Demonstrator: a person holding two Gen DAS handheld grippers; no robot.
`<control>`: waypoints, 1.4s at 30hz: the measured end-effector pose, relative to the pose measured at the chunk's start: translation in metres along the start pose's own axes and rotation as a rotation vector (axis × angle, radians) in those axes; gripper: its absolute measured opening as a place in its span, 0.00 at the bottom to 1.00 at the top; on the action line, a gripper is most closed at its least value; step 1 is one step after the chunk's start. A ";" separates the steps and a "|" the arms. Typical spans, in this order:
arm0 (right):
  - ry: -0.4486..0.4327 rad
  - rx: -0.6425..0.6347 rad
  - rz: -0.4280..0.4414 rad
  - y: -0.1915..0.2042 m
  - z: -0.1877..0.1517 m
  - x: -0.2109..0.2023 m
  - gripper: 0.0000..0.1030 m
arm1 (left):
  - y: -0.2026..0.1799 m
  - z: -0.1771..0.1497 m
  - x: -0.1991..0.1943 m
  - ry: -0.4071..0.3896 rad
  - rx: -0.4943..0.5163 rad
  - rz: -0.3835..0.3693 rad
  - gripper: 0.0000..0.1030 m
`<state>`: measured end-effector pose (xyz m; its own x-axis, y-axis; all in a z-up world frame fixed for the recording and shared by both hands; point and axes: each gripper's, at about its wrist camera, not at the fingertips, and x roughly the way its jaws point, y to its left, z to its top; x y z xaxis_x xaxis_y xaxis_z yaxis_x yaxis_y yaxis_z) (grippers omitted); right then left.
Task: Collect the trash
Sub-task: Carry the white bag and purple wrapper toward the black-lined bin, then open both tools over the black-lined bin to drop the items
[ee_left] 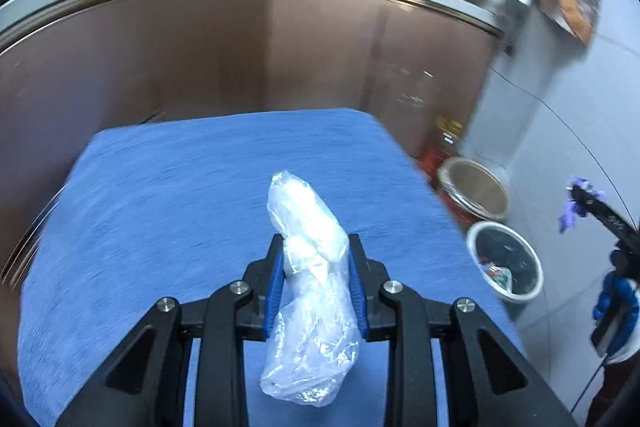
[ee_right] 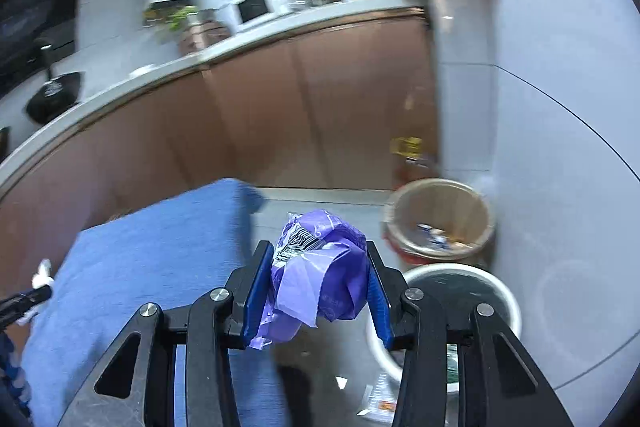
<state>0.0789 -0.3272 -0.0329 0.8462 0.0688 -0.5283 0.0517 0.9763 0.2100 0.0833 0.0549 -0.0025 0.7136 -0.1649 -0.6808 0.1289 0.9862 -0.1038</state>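
Our left tongs (ee_left: pixel 316 281) squeezed a crumpled clear plastic bag (ee_left: pixel 310 291) between their blue pads, above the blue cloth (ee_left: pixel 160 195). Our right tongs (ee_right: pixel 320 287) pinched a scrunched purple wrapper (ee_right: pixel 320 267), held over the floor just past the cloth's edge. Near it stood a white bin (ee_right: pixel 508 303) and a tan bin (ee_right: pixel 440 215) side by side, both with bits of trash inside.

Clear plastic bag (ee_left: pixel 310 291) – crumpled, upright; purple wrapper (ee_right: pixel 320 279) – wadded.
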 end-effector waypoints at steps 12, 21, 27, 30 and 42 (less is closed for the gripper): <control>0.097 0.100 -0.199 -0.087 -0.032 0.051 0.40 | -0.205 0.051 0.115 0.115 0.311 -0.265 0.27; 0.143 0.153 -0.294 -0.131 -0.046 0.071 0.42 | -0.328 0.057 0.186 0.218 0.390 -0.410 0.29; 0.159 0.172 -0.344 -0.149 -0.051 0.073 0.54 | -0.359 0.049 0.216 0.295 0.373 -0.449 0.48; 0.165 0.184 -0.361 -0.154 -0.055 0.071 0.57 | -0.363 0.049 0.223 0.315 0.360 -0.463 0.49; 0.156 0.153 -0.333 -0.127 -0.048 0.059 0.61 | -0.323 0.052 0.179 0.212 0.325 -0.409 0.49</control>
<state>0.0965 -0.4372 -0.1306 0.6796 -0.2048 -0.7044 0.3984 0.9093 0.1201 0.2055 -0.2940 -0.0531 0.4117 -0.4932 -0.7664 0.5955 0.7822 -0.1835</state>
